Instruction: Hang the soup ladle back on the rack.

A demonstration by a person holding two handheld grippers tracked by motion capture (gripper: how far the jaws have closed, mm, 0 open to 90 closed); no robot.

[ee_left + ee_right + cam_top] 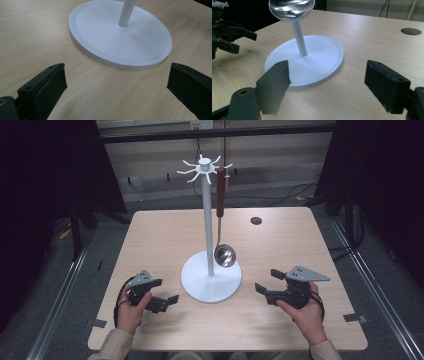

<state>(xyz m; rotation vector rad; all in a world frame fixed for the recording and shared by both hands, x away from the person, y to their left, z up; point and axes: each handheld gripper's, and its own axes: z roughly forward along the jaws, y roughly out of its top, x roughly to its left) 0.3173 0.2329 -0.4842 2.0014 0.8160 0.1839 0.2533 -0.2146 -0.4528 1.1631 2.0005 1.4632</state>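
A white utensil stand (210,277) with a round base, a tall pole and hooks at its top stands mid-table. A ladle (225,255) with a brown handle hangs from one hook, its steel bowl just above the base. My left gripper (167,291) rests open on the table left of the base, holding nothing. My right gripper (266,280) rests open to the right of the base, also holding nothing. The left gripper view has the open left gripper (117,75) facing the base (120,37). The right gripper (328,70) faces the base (317,52) and the ladle bowl (291,8).
The light wooden table (280,245) has a small dark round hole (256,220) at the back right. The left gripper (227,37) appears far off in the right gripper view. Dark floor and metal rails surround the table.
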